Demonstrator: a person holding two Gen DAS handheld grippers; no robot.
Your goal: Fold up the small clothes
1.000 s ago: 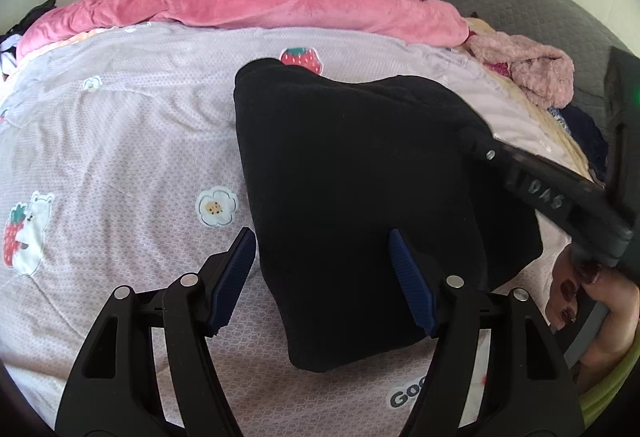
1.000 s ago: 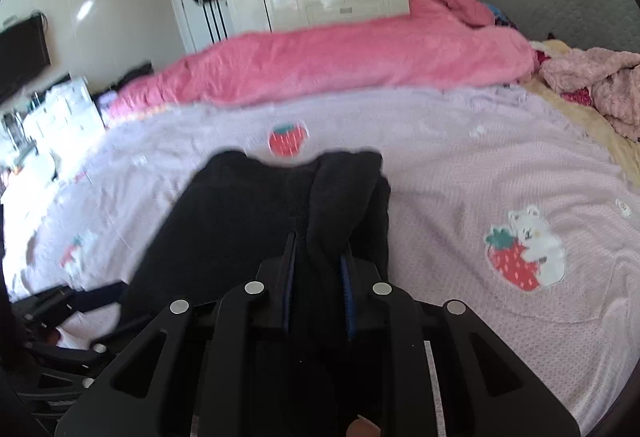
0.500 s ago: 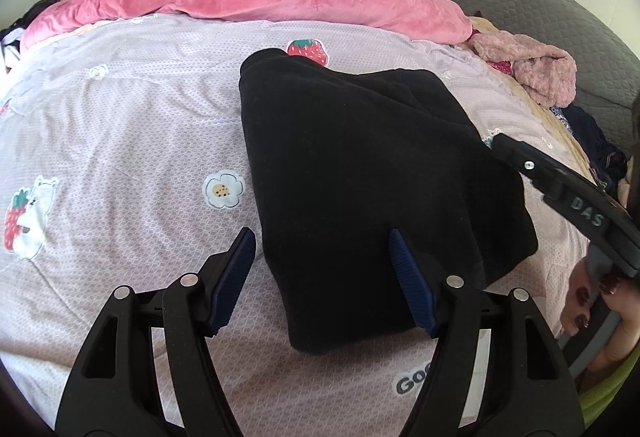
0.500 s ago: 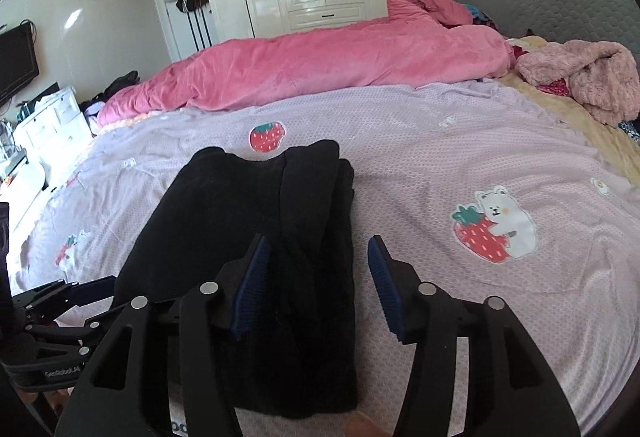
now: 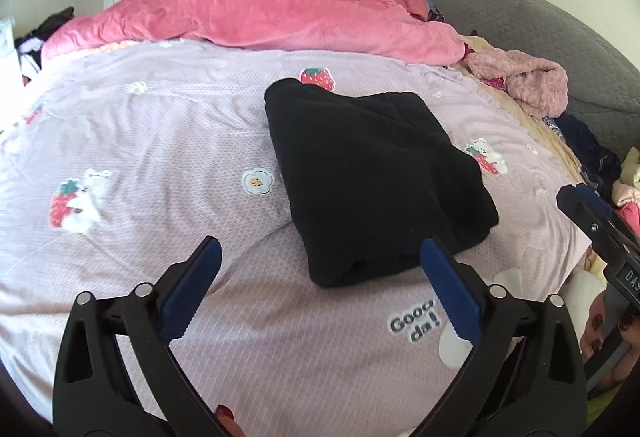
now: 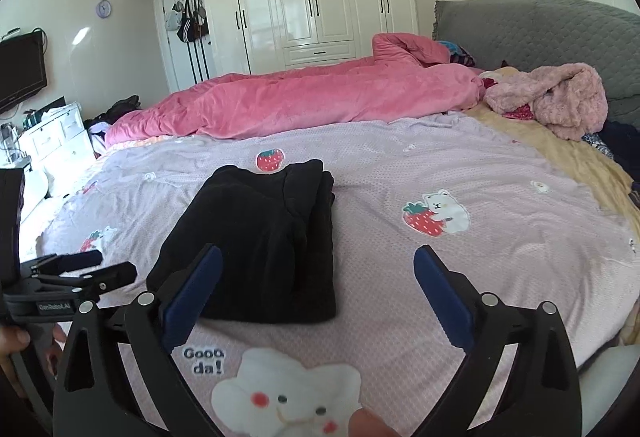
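Left wrist view: left gripper (image 5: pixel 318 267) jaws opening wide, nothing between them. Right gripper (image 6: pixel 314 271) likewise opening, empty. Black fleece garment (image 5: pixel 372 181) lying as compact folded rectangle on lilac cartoon-print bedsheet (image 5: pixel 132 141), just beyond fingertips. Fold looking finished; pink fuzzy garment (image 6: pixel 560 99) near grey headboard possibly waiting next.

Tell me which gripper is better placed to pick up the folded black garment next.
Probably the left gripper: the black garment has its near corner just ahead of those opening jaws. The right gripper, also opening, faces mostly bare sheet.
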